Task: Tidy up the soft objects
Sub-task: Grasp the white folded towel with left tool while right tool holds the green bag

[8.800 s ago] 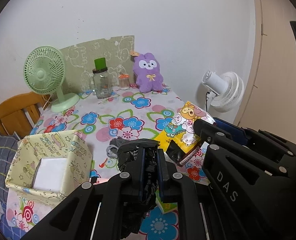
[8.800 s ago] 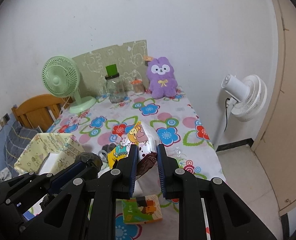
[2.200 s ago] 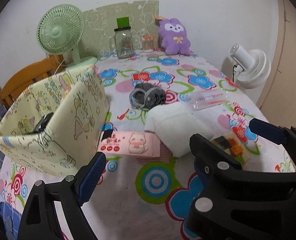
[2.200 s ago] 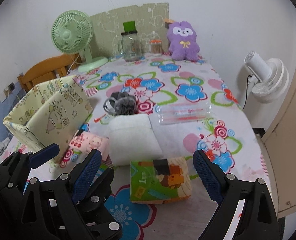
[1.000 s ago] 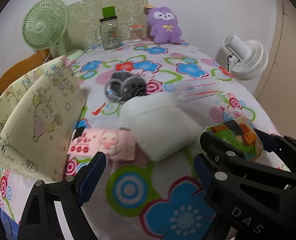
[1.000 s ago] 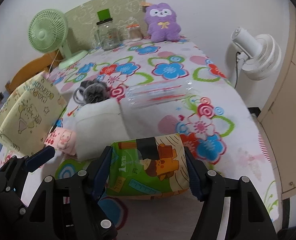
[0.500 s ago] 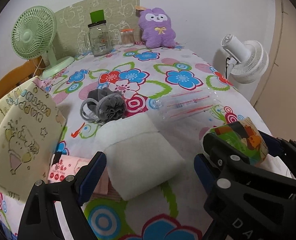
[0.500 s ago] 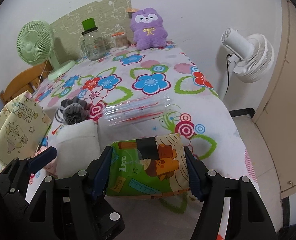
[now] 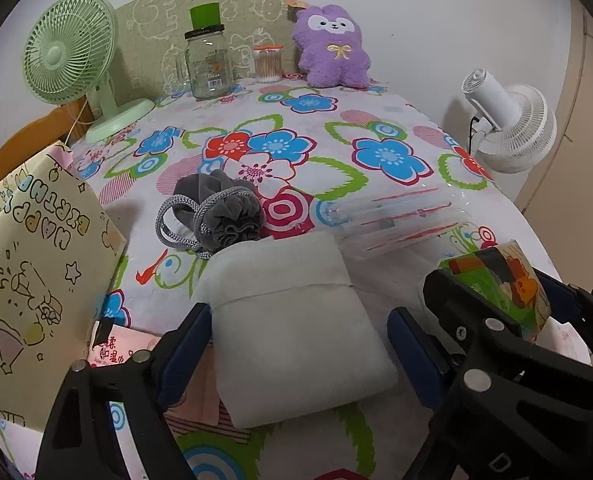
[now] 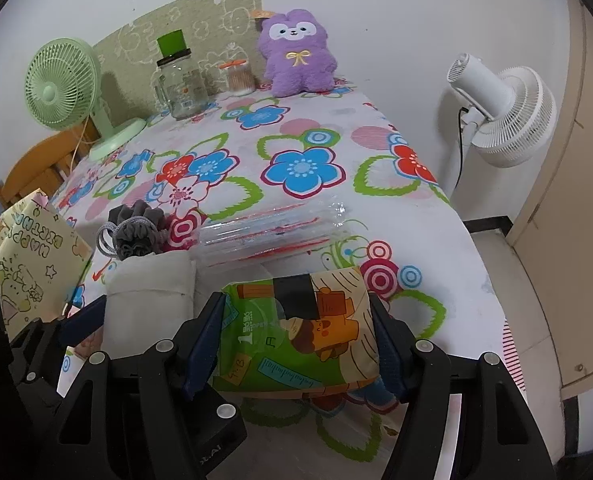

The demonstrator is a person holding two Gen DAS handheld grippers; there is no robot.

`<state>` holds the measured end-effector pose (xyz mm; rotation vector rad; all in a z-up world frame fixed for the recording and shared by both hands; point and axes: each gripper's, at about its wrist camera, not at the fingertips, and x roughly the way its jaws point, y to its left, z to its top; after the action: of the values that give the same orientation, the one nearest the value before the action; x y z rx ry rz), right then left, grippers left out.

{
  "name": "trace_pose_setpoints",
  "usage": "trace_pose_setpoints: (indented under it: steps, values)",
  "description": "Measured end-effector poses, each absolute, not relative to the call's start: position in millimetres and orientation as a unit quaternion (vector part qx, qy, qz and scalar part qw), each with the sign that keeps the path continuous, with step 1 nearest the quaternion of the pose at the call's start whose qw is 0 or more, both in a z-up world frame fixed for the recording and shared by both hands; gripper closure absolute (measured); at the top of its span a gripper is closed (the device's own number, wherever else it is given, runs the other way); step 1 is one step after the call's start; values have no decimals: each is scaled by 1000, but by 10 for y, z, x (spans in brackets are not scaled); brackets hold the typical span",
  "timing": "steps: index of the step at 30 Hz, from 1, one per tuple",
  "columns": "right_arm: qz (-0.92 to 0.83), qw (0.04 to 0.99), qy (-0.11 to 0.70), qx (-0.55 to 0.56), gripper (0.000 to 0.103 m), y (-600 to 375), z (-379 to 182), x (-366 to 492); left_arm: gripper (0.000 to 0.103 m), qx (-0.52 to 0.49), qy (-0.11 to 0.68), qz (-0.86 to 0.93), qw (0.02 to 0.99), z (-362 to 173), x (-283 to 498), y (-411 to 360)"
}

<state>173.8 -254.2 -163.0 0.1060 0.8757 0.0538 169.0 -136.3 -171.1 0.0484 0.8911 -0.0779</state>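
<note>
- right tongs [image 10: 296, 344]: clamped on the green and orange printed soft tissue pack [image 10: 296, 332], both pads pressed against its sides, the pack lifted clear of the flower-patterned desk [image 10: 308, 168].
- left tongs [image 9: 296, 340]: wide, jaws closing around the white folded cloth pad [image 9: 292, 332], which lies between them on the desk; pads not yet pressing.
- yellow cartoon-printed gift box [image 9: 32, 280]: at 9 o'clock of the pad, the likely destination.
- grey drawstring pouch [image 9: 220, 210]: touching the pad's far edge at 12 o'clock.
- advice: centre the pad between both pads, squeeze gently, lift straight so the pink packet [image 9: 116, 350] beneath its near corner stays put.
</note>
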Motion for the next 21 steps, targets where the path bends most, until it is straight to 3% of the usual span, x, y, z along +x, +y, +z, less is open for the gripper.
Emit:
trace_pose_setpoints:
  steps: [9,15,21]
  values:
    - [30,903,425,52,33,-2498,-1618,1746,42,17,433,-46,900,-1698,1665,-1348]
    - [31,905,421,54,33,-2469,-1567,1701,51,12,431,-57,900,-1646,1618,-1333]
    - [32,909,413,53,33,-2438,-1488,1633,53,8,429,-68,901,-1568,1522,-1319]
